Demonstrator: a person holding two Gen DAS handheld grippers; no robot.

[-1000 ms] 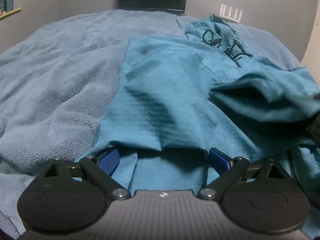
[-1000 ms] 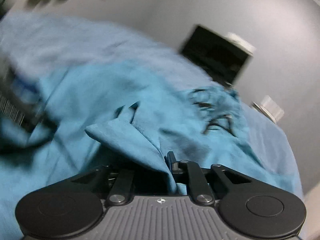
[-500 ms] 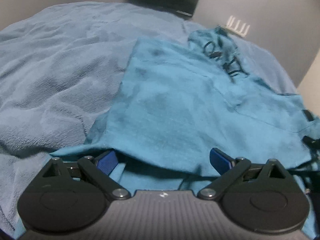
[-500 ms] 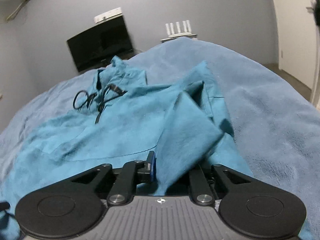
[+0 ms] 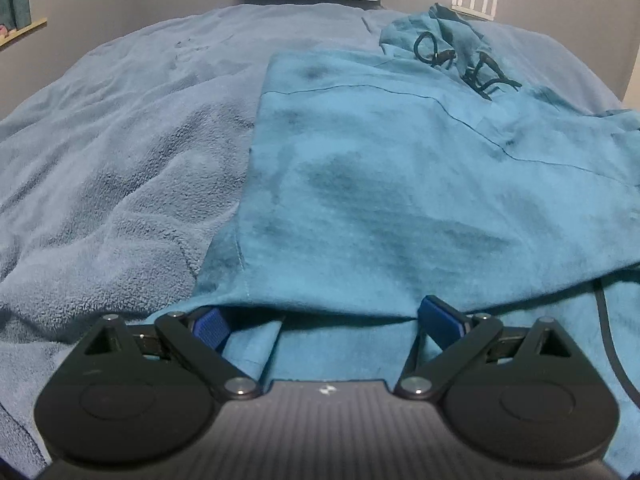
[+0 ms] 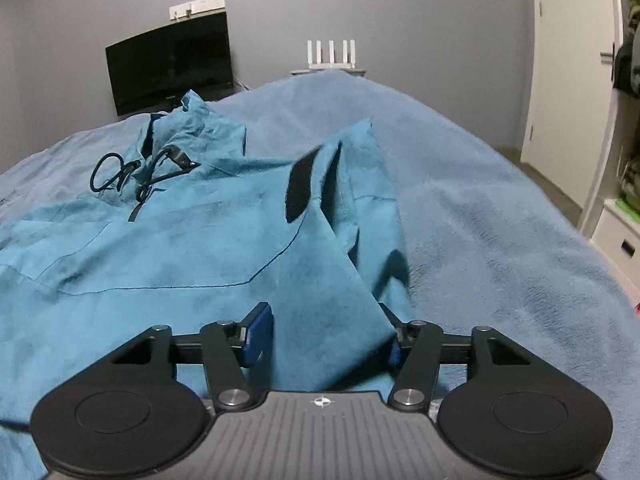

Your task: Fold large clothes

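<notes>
A large teal jacket [image 5: 400, 184] lies spread on a blue-grey fleece blanket [image 5: 120, 168], its hood and black drawcords [image 5: 460, 64] at the far end. My left gripper [image 5: 324, 320] stands open at the near hem, and the hem's edge drapes over the tips of its blue pads [image 5: 210, 326]. In the right wrist view, a folded flap of the jacket [image 6: 328, 280] with a black strip [image 6: 300, 188] lies between the jaws of my right gripper [image 6: 326, 340]. Those jaws are opening and the left pad [image 6: 258, 334] stands clear of the cloth. The right pad is mostly hidden under the flap.
A black screen [image 6: 172, 66] and a white router [image 6: 330, 54] stand against the grey wall beyond the bed. A white door [image 6: 568, 60] and white drawers [image 6: 616, 232] are at the right. The blanket [image 6: 500, 240] extends right of the jacket.
My right gripper swung across with the flap, rolled level, and its jaws went from shut to apart. In the left wrist view, the raised cloth at the right has dropped flat.
</notes>
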